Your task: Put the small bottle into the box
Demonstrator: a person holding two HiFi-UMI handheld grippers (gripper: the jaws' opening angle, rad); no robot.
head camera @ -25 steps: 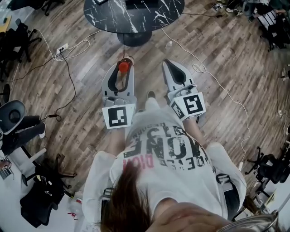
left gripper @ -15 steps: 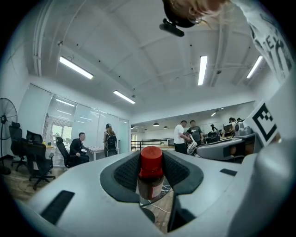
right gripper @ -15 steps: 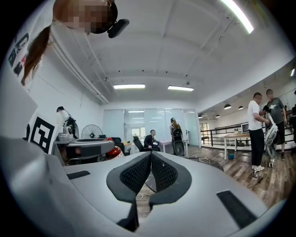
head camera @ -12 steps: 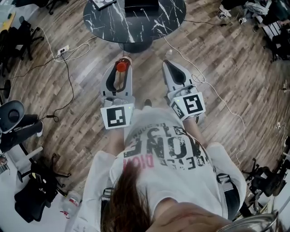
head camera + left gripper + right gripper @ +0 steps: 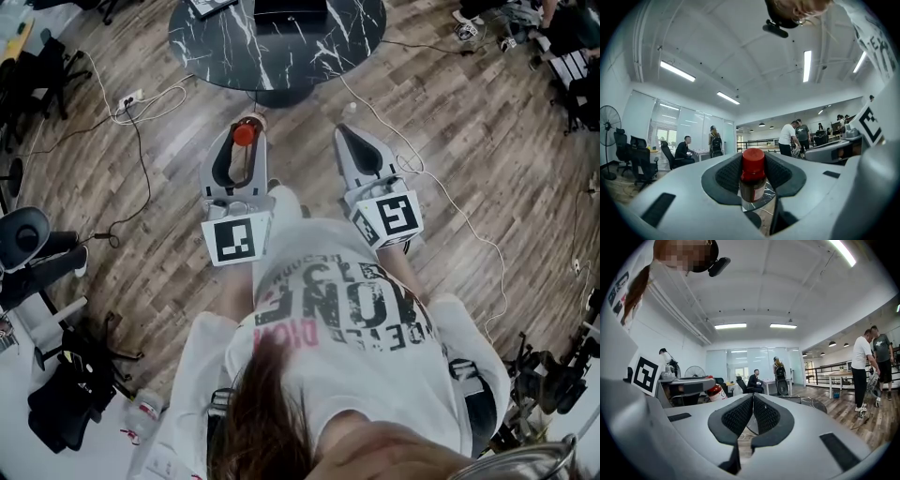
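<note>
Left gripper view gives me the clearest read: the small bottle [image 5: 752,180] stands upright between the ribbed pads of the left gripper [image 5: 240,159], which are closed on its dark body just under the red cap [image 5: 753,161], the jaws part-way apart to the bottle's width. From the head view the bottle hangs in the air over the wooden floor [image 5: 469,141], short of the near edge of the round black marble table [image 5: 216,42]. A dark rectangular thing [image 5: 289,9] at the table's far edge, cut by the frame, may be the box, but I cannot say so for sure. The right gripper [image 5: 753,416] carries nothing; its pads meet at the tips with no gap to speak of. I judge the bottle to be light and stiff, probably brown glass or hard plastic with a glossy label, so it will not give under the pads but could slip or swivel if the squeeze eases. The round body offers only narrow lines of contact, and the rough pads help there. The present hold, on the body below the cap, seems the right place to me: the cap is narrower and might turn. If it is glass, I would set it down gently and not drop it in.
</note>
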